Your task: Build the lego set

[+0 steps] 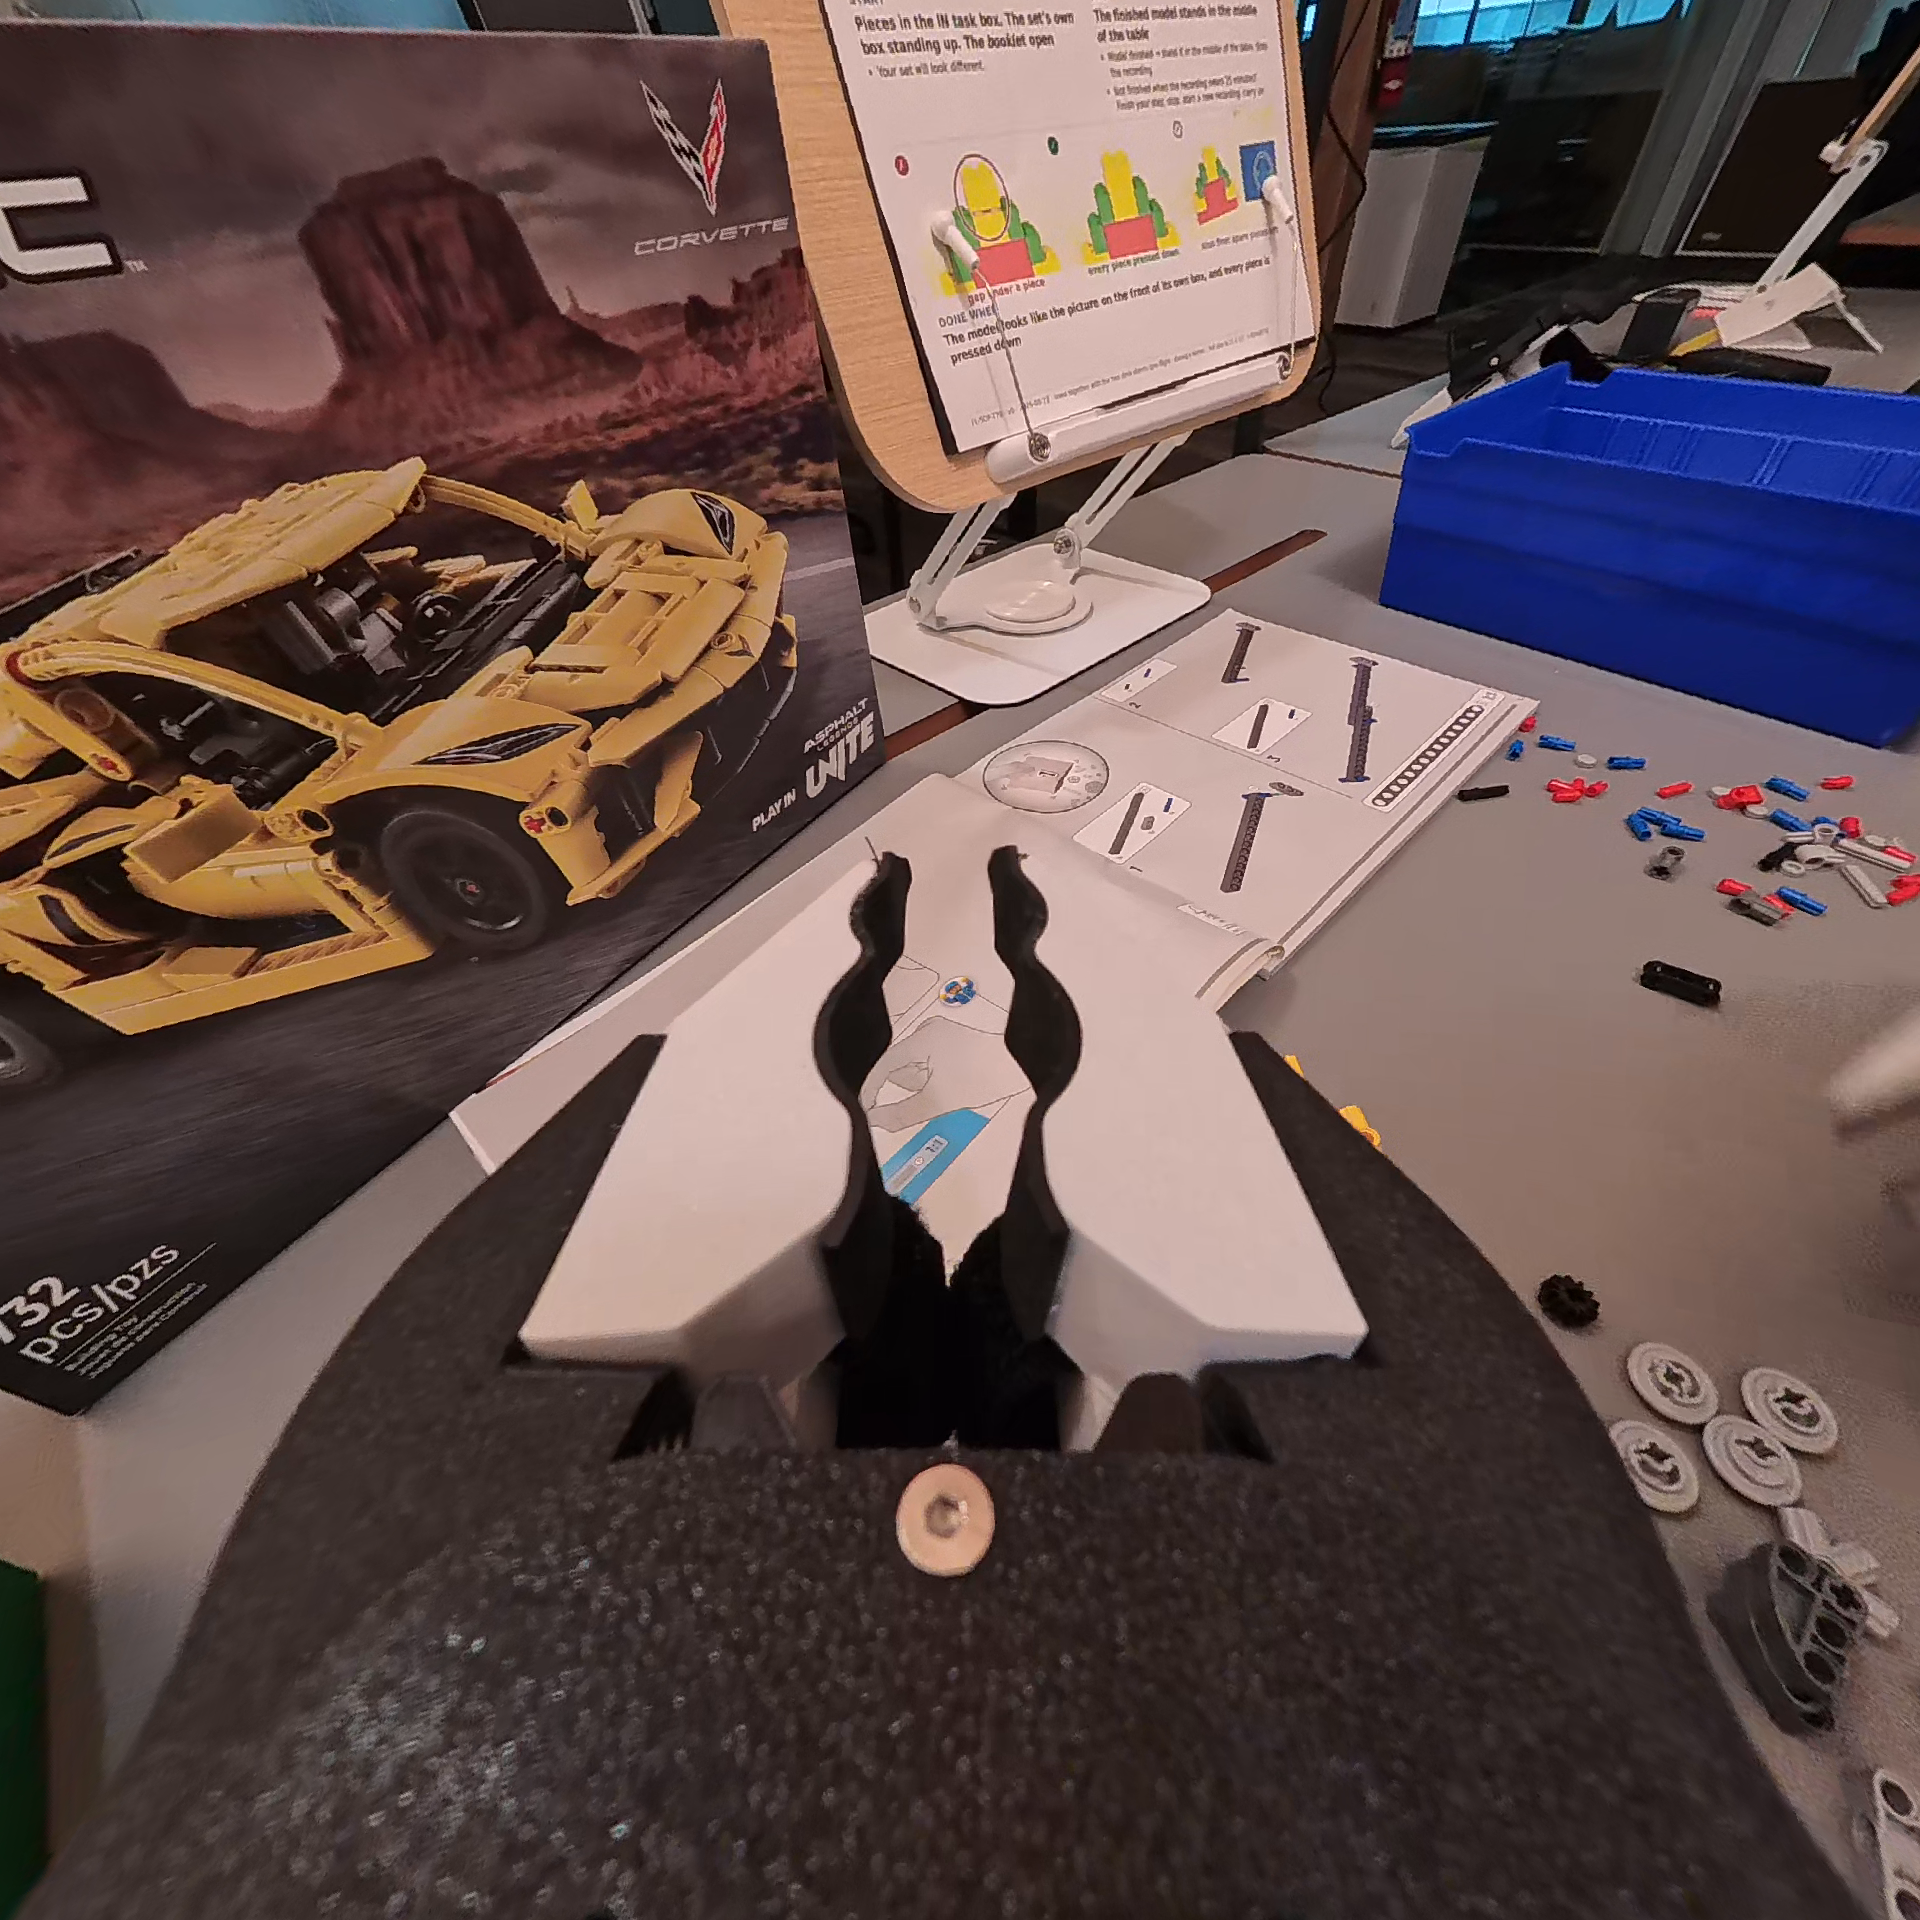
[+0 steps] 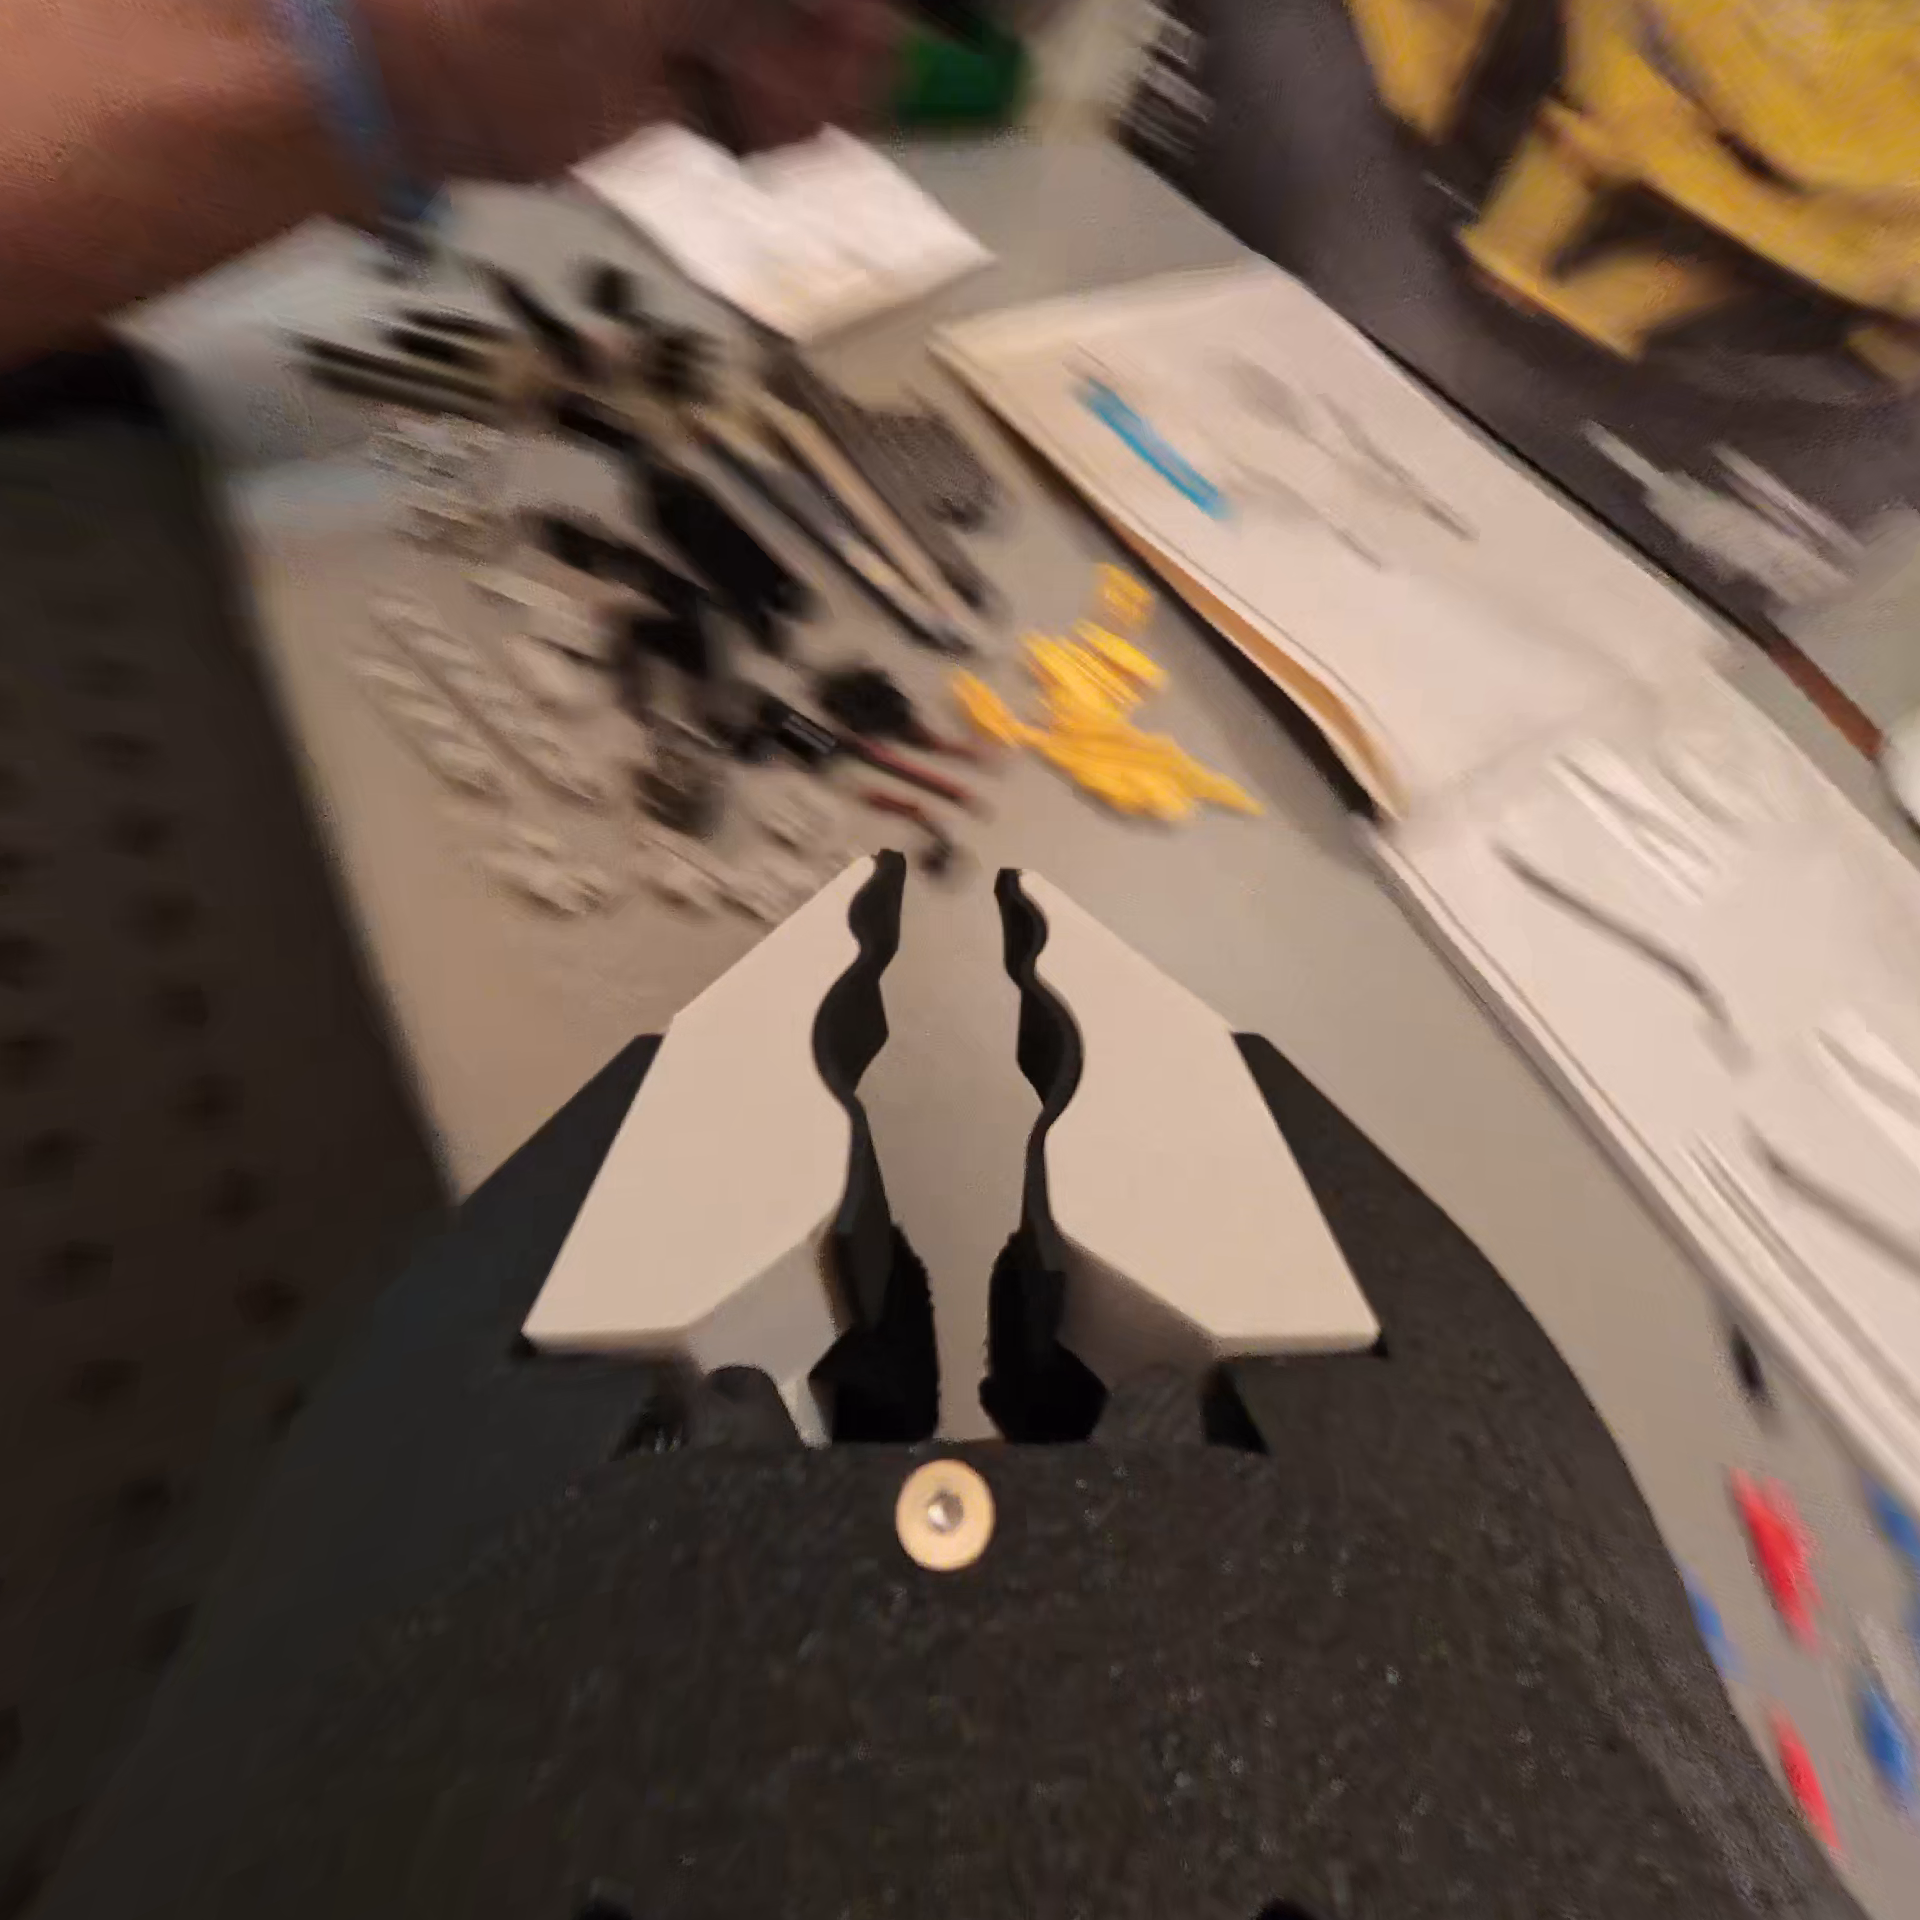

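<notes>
The set's box (image 1: 395,582), the biggest thing on the grey table (image 1: 1455,1091), stands upright, probably so its picture of the yellow car can serve as the target for the build. Just to the right of the box a tilted stand (image 1: 1039,249) props an instruction sheet toward the builder, and farther right of the box sits a blue bin (image 1: 1662,540). The open booklet (image 1: 1278,769) lies flat in front of the box, pages up, apparently so the current steps can be read while working. The lego pieces are loose on the table, none joined that can be seen: small red and blue pins (image 1: 1766,821) lie well to the right of the booklet, grey discs (image 1: 1714,1423) nearer the camera, and in the blurred right wrist view a heap of black parts (image 2: 675,582) and yellow parts (image 2: 1101,717) sit just left of the booklet (image 2: 1299,520). The left gripper (image 1: 948,862) hovers over the booklet with its fingers spread a little and nothing between them. The right gripper (image 2: 948,868), its view smeared by motion, points toward the black heap with jaws likewise parted and empty, seemingly on its way to choose a first piece.
</notes>
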Action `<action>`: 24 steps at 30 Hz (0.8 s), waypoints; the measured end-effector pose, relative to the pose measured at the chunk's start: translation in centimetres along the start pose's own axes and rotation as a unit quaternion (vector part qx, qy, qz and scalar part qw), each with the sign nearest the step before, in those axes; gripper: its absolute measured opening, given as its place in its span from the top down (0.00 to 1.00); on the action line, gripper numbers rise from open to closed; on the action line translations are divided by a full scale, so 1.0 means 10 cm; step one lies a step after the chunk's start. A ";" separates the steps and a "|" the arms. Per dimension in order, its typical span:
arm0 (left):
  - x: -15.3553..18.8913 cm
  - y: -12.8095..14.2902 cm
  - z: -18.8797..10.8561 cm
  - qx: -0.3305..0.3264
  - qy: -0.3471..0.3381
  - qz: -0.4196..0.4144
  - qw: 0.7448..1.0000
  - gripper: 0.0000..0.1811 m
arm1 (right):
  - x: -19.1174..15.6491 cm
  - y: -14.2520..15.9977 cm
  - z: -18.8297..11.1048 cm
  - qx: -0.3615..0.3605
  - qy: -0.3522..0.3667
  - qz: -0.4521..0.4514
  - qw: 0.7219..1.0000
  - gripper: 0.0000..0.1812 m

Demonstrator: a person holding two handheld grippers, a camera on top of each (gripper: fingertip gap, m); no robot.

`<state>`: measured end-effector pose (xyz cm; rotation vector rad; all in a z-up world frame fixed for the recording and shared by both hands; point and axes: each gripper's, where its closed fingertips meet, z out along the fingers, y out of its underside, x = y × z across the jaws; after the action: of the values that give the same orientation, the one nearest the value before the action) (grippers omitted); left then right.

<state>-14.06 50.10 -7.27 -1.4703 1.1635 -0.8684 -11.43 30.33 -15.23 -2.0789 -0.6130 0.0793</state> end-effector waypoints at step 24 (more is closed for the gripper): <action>0.11 0.09 -0.22 -0.023 -0.025 0.006 0.999 0.92 | 0.20 0.11 -0.04 -0.004 -0.010 0.047 0.999 0.96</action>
<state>-16.01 48.37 -7.69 -1.5121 1.1602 -0.7976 -9.10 30.47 -15.59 -2.1160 -0.5276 0.1512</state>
